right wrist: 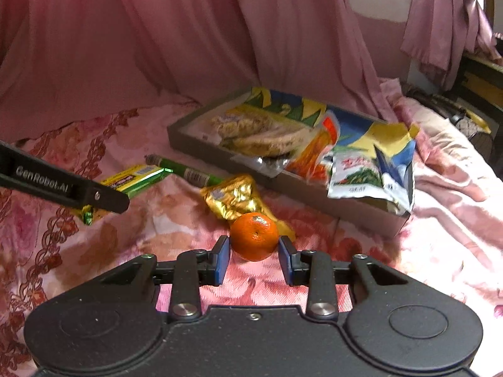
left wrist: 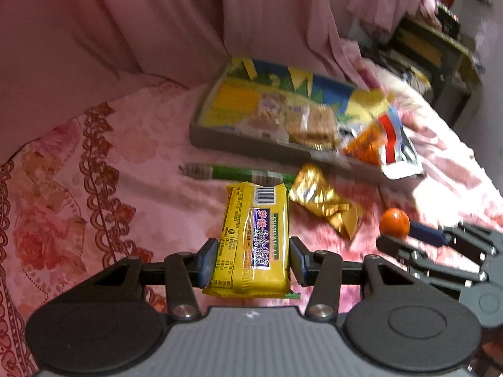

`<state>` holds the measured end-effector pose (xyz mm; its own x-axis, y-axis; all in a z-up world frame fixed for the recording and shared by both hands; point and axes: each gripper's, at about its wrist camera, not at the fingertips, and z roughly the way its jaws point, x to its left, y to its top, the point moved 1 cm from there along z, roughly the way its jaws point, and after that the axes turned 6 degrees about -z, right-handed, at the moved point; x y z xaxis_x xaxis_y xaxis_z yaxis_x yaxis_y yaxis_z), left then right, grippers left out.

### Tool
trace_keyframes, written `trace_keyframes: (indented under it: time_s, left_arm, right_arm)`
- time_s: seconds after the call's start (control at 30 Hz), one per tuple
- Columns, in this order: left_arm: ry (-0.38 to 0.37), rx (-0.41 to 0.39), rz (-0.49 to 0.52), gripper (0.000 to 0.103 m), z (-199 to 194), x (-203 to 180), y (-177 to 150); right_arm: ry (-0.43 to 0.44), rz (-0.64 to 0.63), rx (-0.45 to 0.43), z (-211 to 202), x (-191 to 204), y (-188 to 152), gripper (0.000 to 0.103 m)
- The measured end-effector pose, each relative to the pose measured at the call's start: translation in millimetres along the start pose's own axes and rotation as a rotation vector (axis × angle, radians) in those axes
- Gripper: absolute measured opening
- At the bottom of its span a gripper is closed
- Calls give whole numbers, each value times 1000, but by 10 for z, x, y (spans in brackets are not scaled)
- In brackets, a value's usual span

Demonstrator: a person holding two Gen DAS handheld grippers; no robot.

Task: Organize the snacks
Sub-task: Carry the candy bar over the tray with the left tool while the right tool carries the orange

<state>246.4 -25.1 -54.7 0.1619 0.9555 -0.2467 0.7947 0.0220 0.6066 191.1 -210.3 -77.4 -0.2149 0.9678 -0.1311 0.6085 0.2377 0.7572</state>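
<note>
My left gripper (left wrist: pixel 253 253) is shut on a yellow biscuit packet (left wrist: pixel 256 238), lifted above the pink bedspread. In the right wrist view that packet (right wrist: pixel 132 179) shows behind a black finger of the left gripper (right wrist: pixel 94 196). My right gripper (right wrist: pixel 253 253) is shut on a small orange (right wrist: pixel 254 235), which also appears at the right of the left wrist view as an orange (left wrist: pixel 394 222) between blue pads. A grey cardboard tray (right wrist: pixel 314 191) further back holds several snack bags. A gold foil wrapper (right wrist: pixel 232 196) and a green stick snack (right wrist: pixel 185 171) lie in front of it.
Pink curtains (right wrist: pixel 188 47) hang behind the bed. A white and blue bag (right wrist: pixel 371 172) hangs over the tray's near right corner. Dark furniture (left wrist: pixel 433 53) stands at the far right beyond the bed's edge.
</note>
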Motion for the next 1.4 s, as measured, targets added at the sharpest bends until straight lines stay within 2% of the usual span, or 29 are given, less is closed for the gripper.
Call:
trace_keyframes:
  time_s: [0.23, 0.4, 0.67, 0.87, 1.2, 1.4]
  left_arm:
    - [1, -112, -44, 52, -17, 11, 159]
    - [-21, -187, -55, 52, 117, 1, 461]
    - [-51, -272, -45, 52, 445, -5, 947]
    - [-77, -256, 11, 52, 735, 12, 1065]
    - [-84, -186, -24, 52, 1066, 119, 1129]
    - [-80, -184, -28, 52, 1077, 110, 1139]
  right_arm:
    - [-9, -5, -65, -54, 38, 86, 35]
    - [-11, 5, -130, 12, 41, 265, 35]
    - [-34, 101, -221, 314, -114, 623, 36]
    - [-73, 86, -215, 701, -149, 796, 35]
    - [-78, 83, -199, 1078, -194, 884, 35]
    - [-63, 95, -187, 1216, -171, 860, 36]
